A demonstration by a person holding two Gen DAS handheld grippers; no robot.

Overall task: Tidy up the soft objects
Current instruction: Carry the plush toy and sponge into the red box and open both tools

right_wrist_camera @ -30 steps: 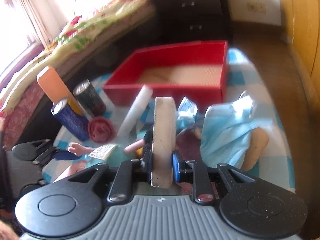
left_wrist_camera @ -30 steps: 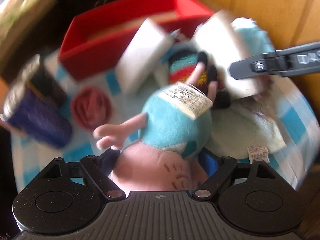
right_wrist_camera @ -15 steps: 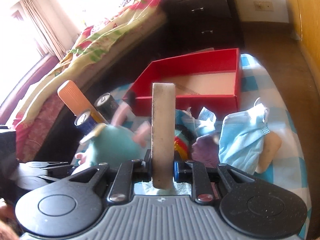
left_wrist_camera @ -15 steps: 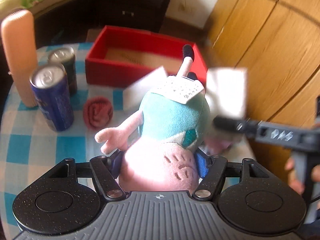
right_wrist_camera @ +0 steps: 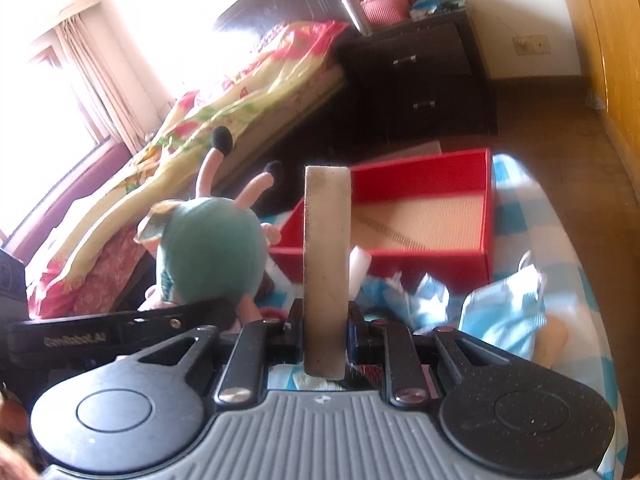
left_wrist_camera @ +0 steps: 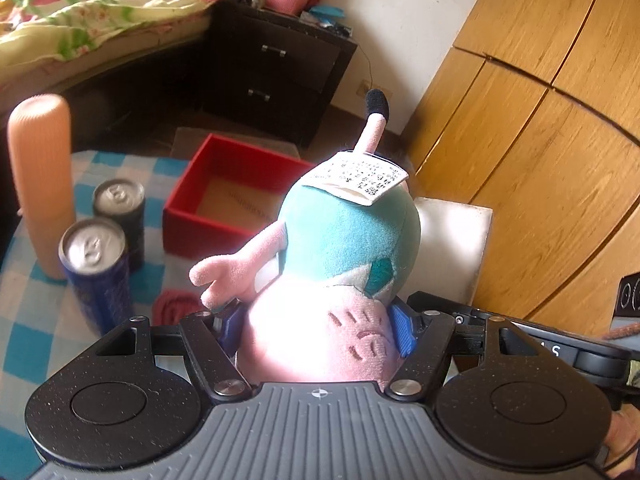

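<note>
My left gripper (left_wrist_camera: 316,328) is shut on a plush toy (left_wrist_camera: 344,248), pink with a teal dress. The toy hangs upside down with its black-tipped legs up, clear of the table, and the blue pads (left_wrist_camera: 402,330) press on its head. The same plush toy (right_wrist_camera: 208,248) shows left of centre in the right wrist view. My right gripper (right_wrist_camera: 324,332) is shut on a white sponge block (right_wrist_camera: 326,264), held upright on its thin edge. That sponge block (left_wrist_camera: 452,240) stands just right of the toy. Beyond both lies an open red box (left_wrist_camera: 224,172), with only a beige liner inside the red box (right_wrist_camera: 420,160).
Two drink cans (left_wrist_camera: 96,264) and a tall peach cylinder (left_wrist_camera: 40,184) stand at the left on the blue checked tablecloth (left_wrist_camera: 36,320). A rolled red cloth (left_wrist_camera: 176,306) lies by the nearer can. Blue face masks (right_wrist_camera: 504,308) and a second white sponge (right_wrist_camera: 358,268) lie before the box. A wooden wardrobe (left_wrist_camera: 540,160) is on the right.
Both grippers have risen. The plush toy came up off the pile as the left gripper rolled and tipped upward. The sponge block stayed clamped in the right gripper and rose with it.
</note>
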